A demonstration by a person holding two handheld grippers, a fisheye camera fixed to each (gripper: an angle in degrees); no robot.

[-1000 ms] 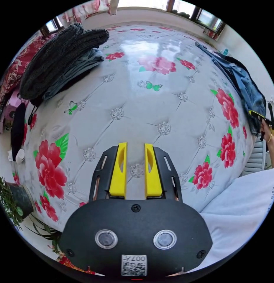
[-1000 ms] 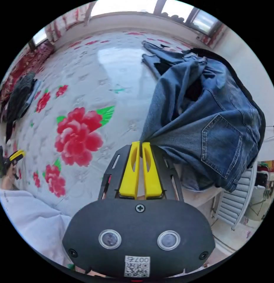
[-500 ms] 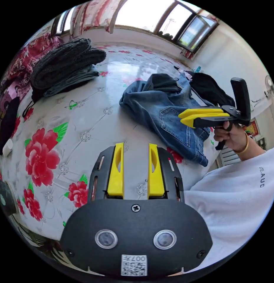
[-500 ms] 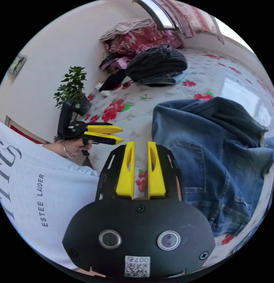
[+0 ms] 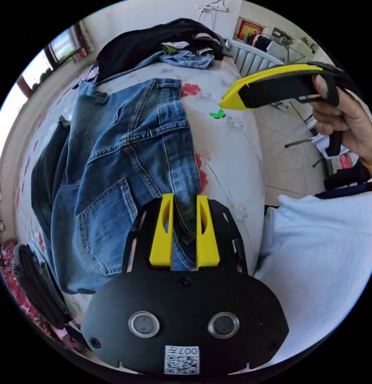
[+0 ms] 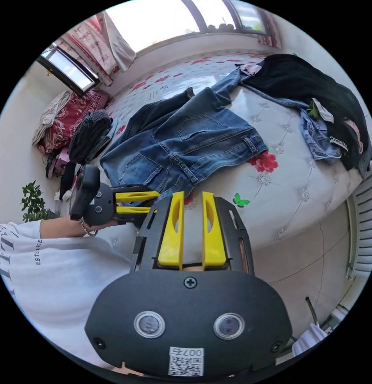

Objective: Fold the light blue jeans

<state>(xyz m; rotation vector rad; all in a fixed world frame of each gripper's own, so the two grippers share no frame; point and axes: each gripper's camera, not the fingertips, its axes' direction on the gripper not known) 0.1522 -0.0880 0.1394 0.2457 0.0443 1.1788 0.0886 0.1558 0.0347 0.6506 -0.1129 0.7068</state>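
since the earlier frames the light blue jeans (image 6: 181,140) have gone from bunched at the bed's edge to spread out on the flowered bed (image 6: 298,180), and the right claw (image 6: 192,212) has let go of them and come away; the left claw (image 5: 184,216) has moved in onto the denim.

jeans lie back-pockets-up, long axis running from the waistband (image 5: 165,86) near the dark clothes pile (image 6: 310,80) across the bed toward the window; the legs look partly overlapped and rumpled, the far ends hard to make out.

left claw: jaws parted a moderate gap, with a fold of the jeans' near edge lying between them; can't tell if both jaws press on it. in the right gripper view it sits just at the jeans' near corner (image 6: 135,202).

right claw: jaws apart, nothing in them, held off the bed's side, apart from the jeans. in the left gripper view it hangs beside the waistband end (image 5: 234,100), clear of the cloth.

judgement: left claw is the nearer one, already at the seat edge; right claw is nearer the waistband. next move likely needs a grip along that near edge to bring one half over the other along the long axis.
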